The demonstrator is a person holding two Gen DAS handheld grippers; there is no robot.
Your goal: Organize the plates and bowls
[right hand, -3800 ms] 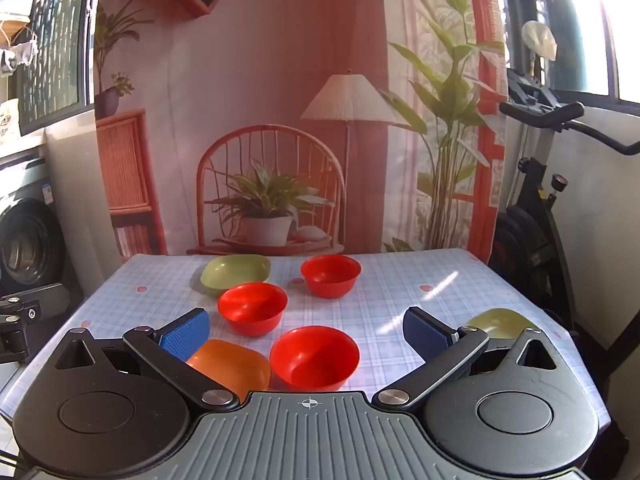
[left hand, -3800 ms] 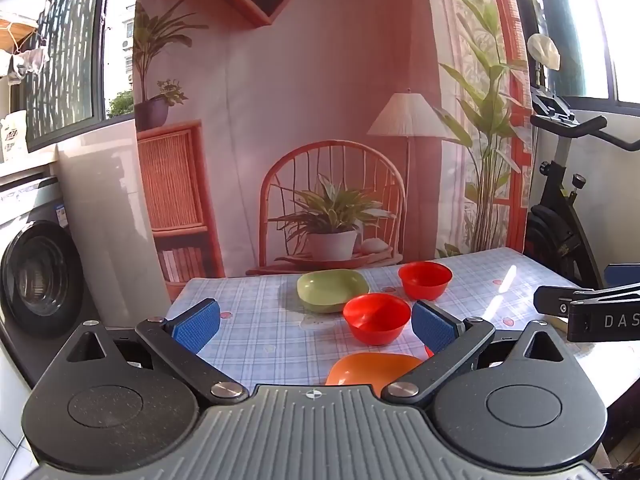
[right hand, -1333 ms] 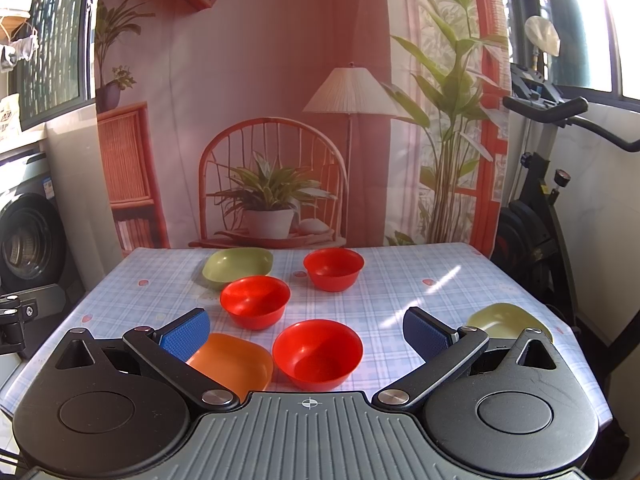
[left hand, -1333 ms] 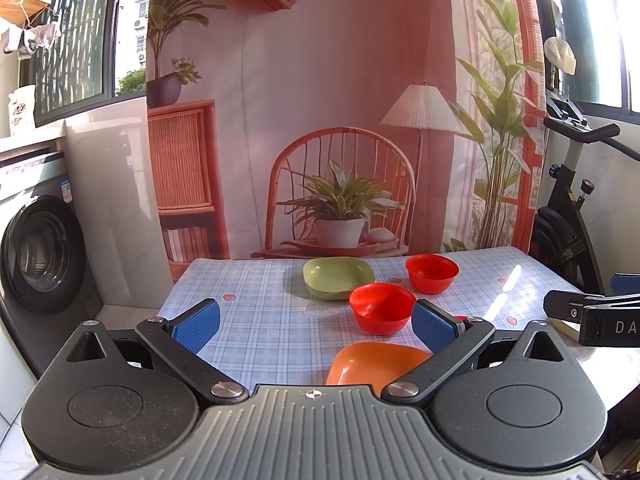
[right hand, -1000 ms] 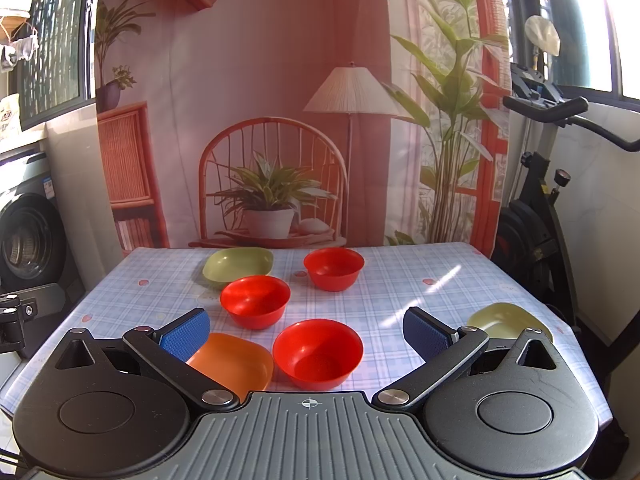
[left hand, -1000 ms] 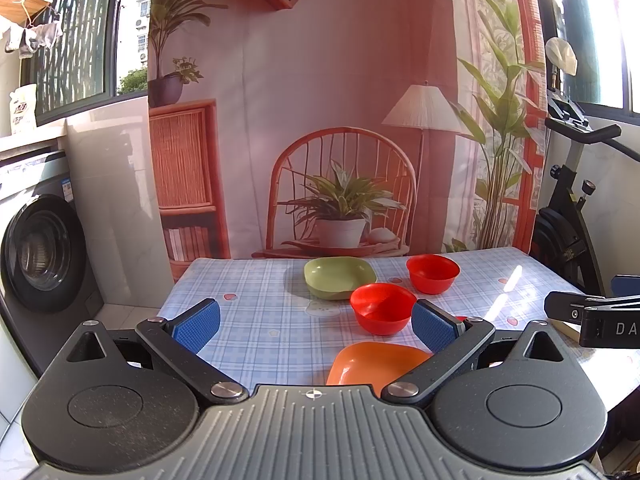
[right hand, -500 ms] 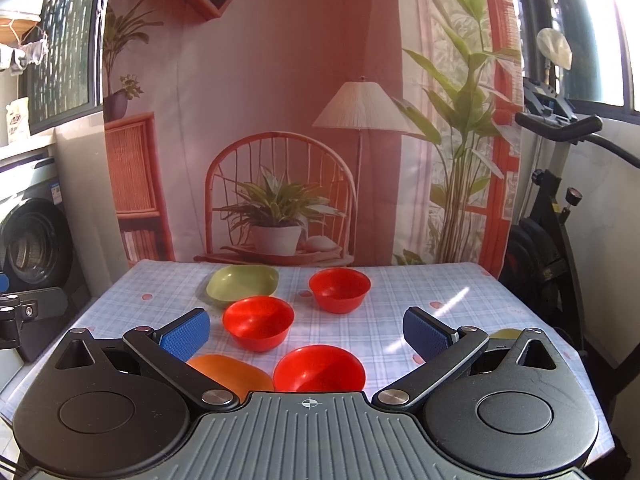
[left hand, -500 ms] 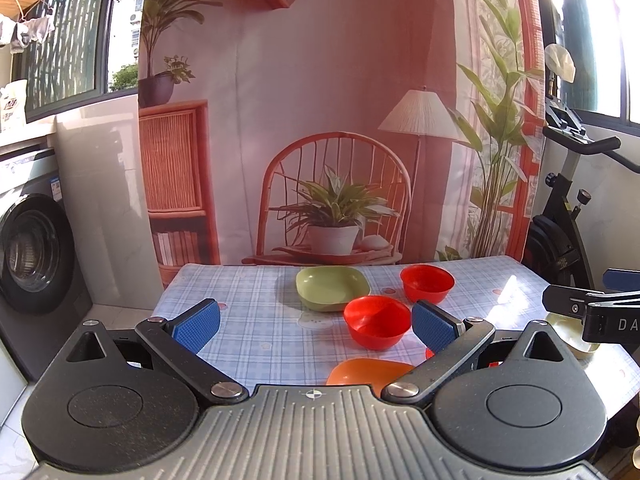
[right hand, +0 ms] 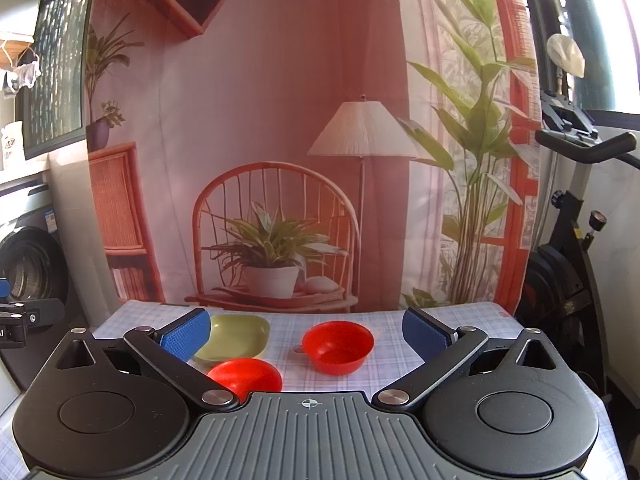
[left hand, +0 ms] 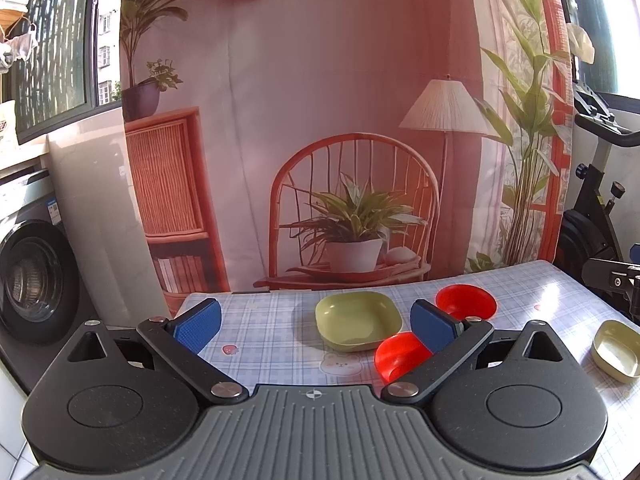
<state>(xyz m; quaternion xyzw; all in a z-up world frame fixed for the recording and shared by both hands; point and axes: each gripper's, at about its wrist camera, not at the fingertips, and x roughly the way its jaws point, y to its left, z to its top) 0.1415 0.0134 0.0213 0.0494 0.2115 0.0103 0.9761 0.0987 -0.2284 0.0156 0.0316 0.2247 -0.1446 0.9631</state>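
On the checked tablecloth (left hand: pixel 272 332) a green square plate (left hand: pixel 357 325) lies at the far middle, also in the right wrist view (right hand: pixel 236 337). A far red bowl (left hand: pixel 466 301) (right hand: pixel 338 346) stands right of it. A nearer red bowl (left hand: pixel 398 356) (right hand: pixel 245 375) is partly hidden by the gripper bodies. A second green plate (left hand: pixel 615 350) lies at the right edge. My left gripper (left hand: pixel 316 326) is open and empty above the table's near side. My right gripper (right hand: pixel 306 334) is open and empty too.
A printed backdrop (left hand: pixel 360 160) with chair and lamp hangs behind the table. A washing machine (left hand: pixel 32 280) stands at the left and an exercise bike (right hand: pixel 576 248) at the right. The right gripper's side (left hand: pixel 616 276) shows in the left view.
Both grippers have risen and tilted up. The orange plate and the nearest red bowl have dropped out of sight behind the gripper bodies. Both jaws stay open.
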